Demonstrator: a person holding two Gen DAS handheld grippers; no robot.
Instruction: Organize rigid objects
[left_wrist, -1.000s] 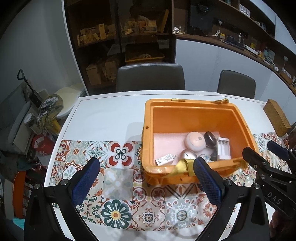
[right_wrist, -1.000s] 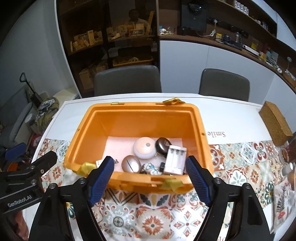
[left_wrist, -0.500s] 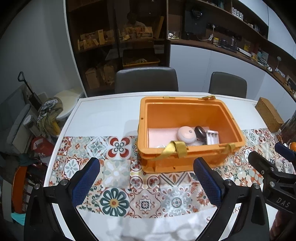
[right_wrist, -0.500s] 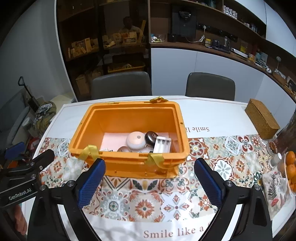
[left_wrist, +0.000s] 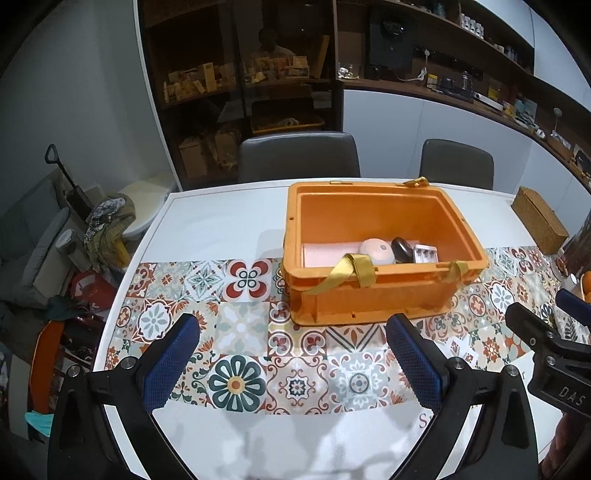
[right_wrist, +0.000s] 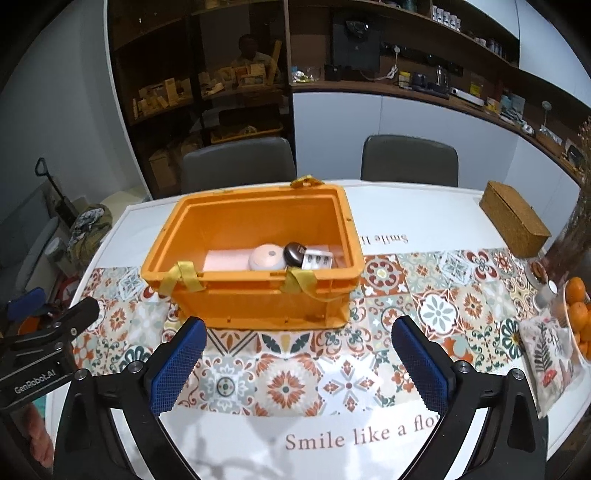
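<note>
1. Looking along the left gripper (left_wrist: 293, 354), its two blue-padded fingers stand wide apart at the bottom of the frame with nothing between them, only patterned cloth.
2. Just above them, right of centre, an orange crate (left_wrist: 373, 295) sits on the tiled tablecloth (left_wrist: 240, 384) that covers the near part of the white table (left_wrist: 221, 225).
3. Inside the crate, low against the near wall, lie a pink pad (left_wrist: 325, 253), a round pale disc (left_wrist: 376, 251), a dark round case (left_wrist: 402, 247) and a white battery holder (left_wrist: 424, 254), packed close together.
4. Yellow straps (left_wrist: 354, 269) hang over the crate's near rim.
5. At the right edge, part of the right gripper (left_wrist: 546, 339) shows, well clear of the crate.
6. A woven box (left_wrist: 539, 221) rests at the far right of the table; two grey chairs (left_wrist: 299, 155) stand behind it.
7. Turning to the right wrist view, the right gripper (right_wrist: 297, 350) has jaws spread wide, having just been opening, and nothing is between them.
8. The crate (right_wrist: 258, 302) lies left of centre, just above the finger tips and apart from them.
9. The same disc (right_wrist: 267, 256), dark case (right_wrist: 294, 253) and battery holder (right_wrist: 317, 260) lie on the pink pad (right_wrist: 225, 260).
10. At the lower left, the left gripper (right_wrist: 40, 325) shows from the side.
11. Oranges (right_wrist: 578, 310) sit in a bowl at the right edge, beside a printed cushion (right_wrist: 550, 354).
12. Printed words run along the white table's (right_wrist: 424, 210) near edge.
</note>
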